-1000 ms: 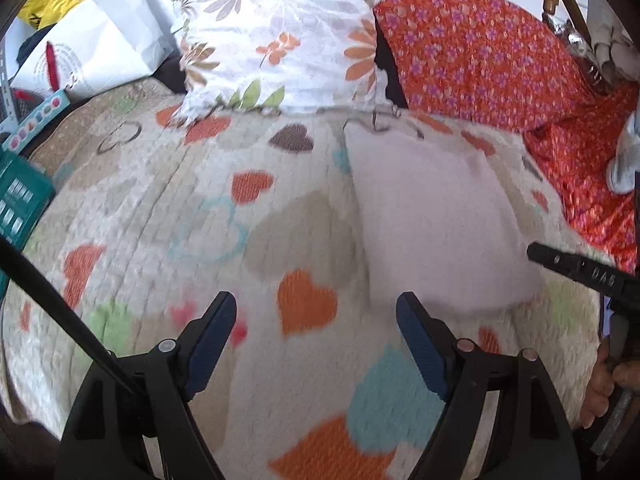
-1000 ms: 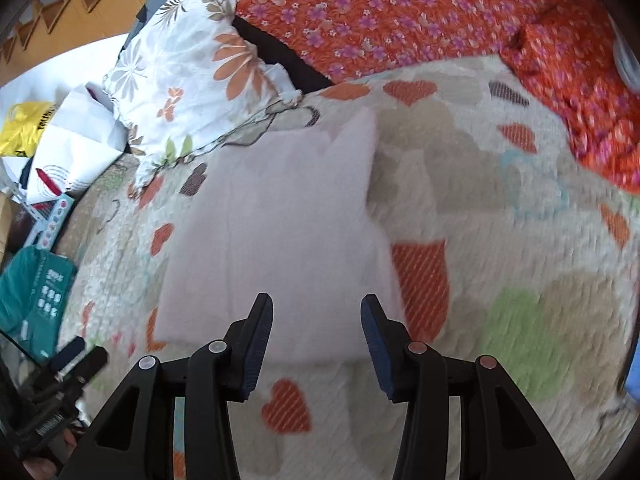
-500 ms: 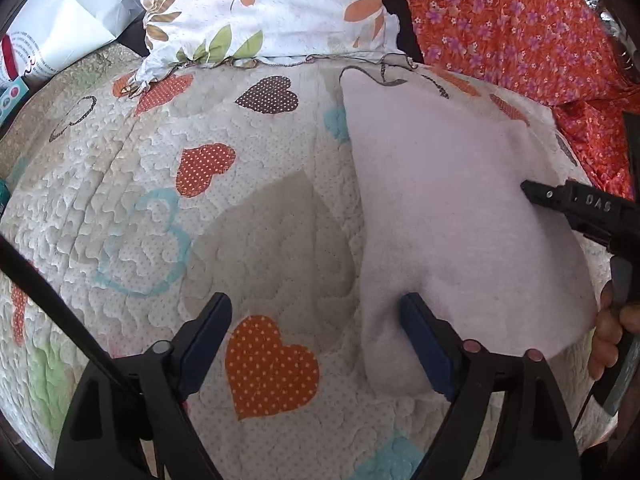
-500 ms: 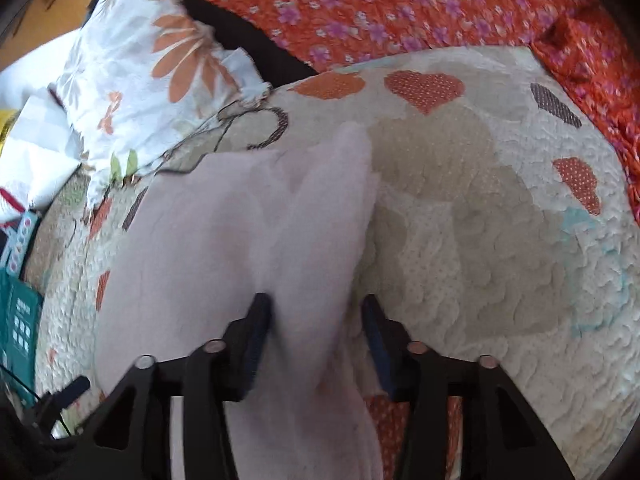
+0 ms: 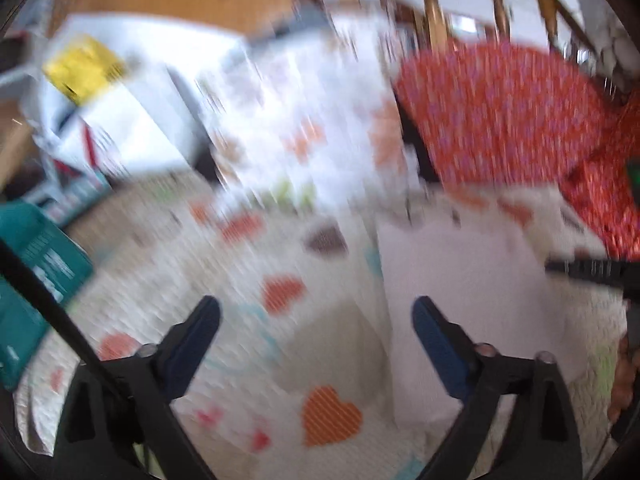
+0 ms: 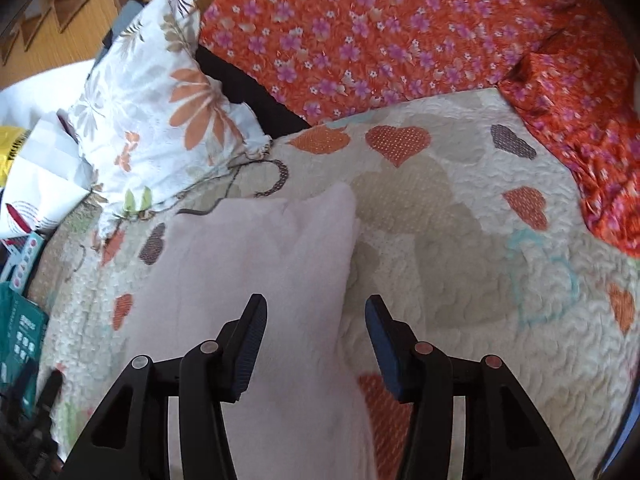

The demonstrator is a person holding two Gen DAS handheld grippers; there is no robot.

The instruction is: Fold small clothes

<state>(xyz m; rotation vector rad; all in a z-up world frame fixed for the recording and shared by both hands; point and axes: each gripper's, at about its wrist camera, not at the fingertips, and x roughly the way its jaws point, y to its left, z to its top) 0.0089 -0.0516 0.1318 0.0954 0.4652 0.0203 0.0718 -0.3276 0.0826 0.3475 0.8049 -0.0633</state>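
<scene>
The pale pink garment (image 6: 256, 280) lies flat on the heart-print quilt (image 6: 460, 240), already doubled into a long narrow panel that runs from the near edge toward the floral pillow (image 6: 160, 120) at the far left. The right gripper (image 6: 316, 336) hovers over its near right edge with jaws partly apart; the cloth sits below them, not pinched, probably so the fold can settle. The left gripper (image 5: 316, 332) has just been opening and stands wide with nothing between its jaws, over bare quilt left of the garment. That view is badly blurred, so its height above the quilt is hard to judge.
</scene>
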